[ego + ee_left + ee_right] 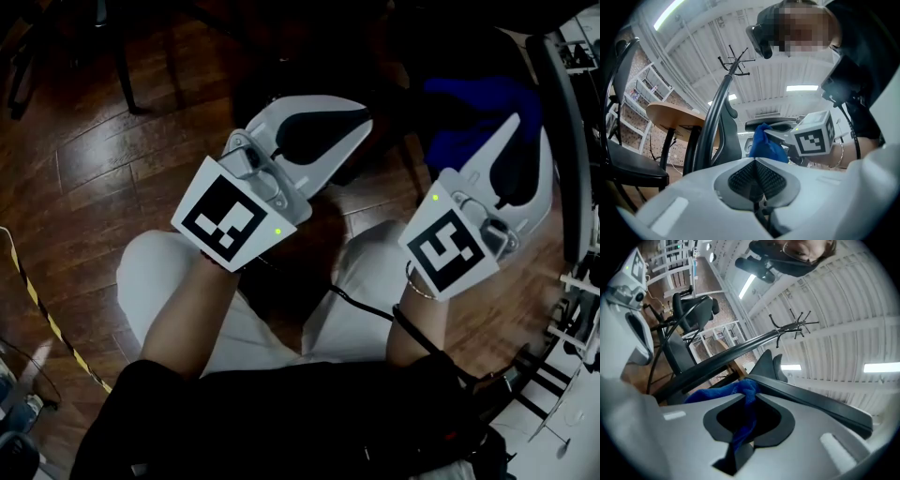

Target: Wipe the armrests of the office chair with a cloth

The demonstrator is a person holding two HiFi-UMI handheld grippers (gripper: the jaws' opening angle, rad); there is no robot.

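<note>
My right gripper (515,124) is shut on a blue cloth (476,108), which bunches out past its tips at the upper right of the head view. In the right gripper view the cloth (740,425) is pinched between the jaws and lies against the dark armrest (811,400), which crosses just ahead. The same armrest (565,141) runs along the right edge of the head view. My left gripper (361,117) hovers to the left over the floor, jaws shut with nothing in them. Its own view shows the cloth (766,143) and the chair back (717,122).
Dark wooden floor (112,169) lies below. Black chair legs (122,56) stand at the top left, and a yellow-black cord (37,300) runs along the left. A white frame (581,309) is at the right. A round wooden table (670,115) and a black chair (628,164) stand nearby.
</note>
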